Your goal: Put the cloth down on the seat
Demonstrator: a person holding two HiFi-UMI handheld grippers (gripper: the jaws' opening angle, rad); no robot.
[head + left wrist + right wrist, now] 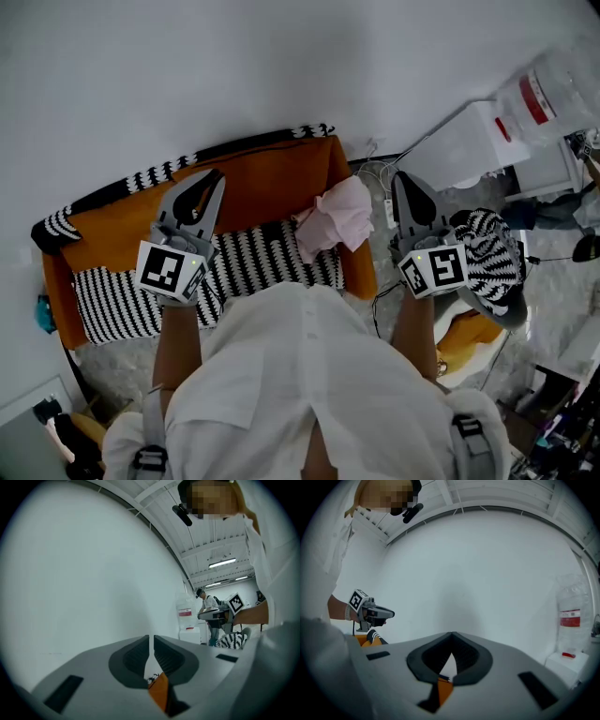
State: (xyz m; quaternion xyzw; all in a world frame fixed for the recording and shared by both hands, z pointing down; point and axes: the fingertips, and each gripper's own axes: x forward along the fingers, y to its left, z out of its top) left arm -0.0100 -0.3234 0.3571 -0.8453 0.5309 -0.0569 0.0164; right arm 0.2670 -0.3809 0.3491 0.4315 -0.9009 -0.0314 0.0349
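Observation:
A crumpled pink cloth point(333, 222) lies at the right end of a small orange sofa point(272, 183), partly on its black-and-white striped seat point(244, 262) and partly against the right arm. My left gripper point(217, 176) is held level over the sofa's left half, jaws shut and empty. My right gripper point(401, 178) hovers right of the sofa arm, apart from the cloth, also shut on nothing. In the left gripper view the left gripper point(151, 639) faces a white wall. The right gripper point(452, 635) faces the same wall, with the left gripper point(370, 612) at its left.
A striped pouf point(489, 255) stands right of my right hand, with an orange cushion point(466, 330) below it. A white water dispenser point(483, 136) with its bottle point(569, 616) is at the back right. Cables point(379, 174) lie on the floor behind the sofa arm. A person point(209, 604) works in the background.

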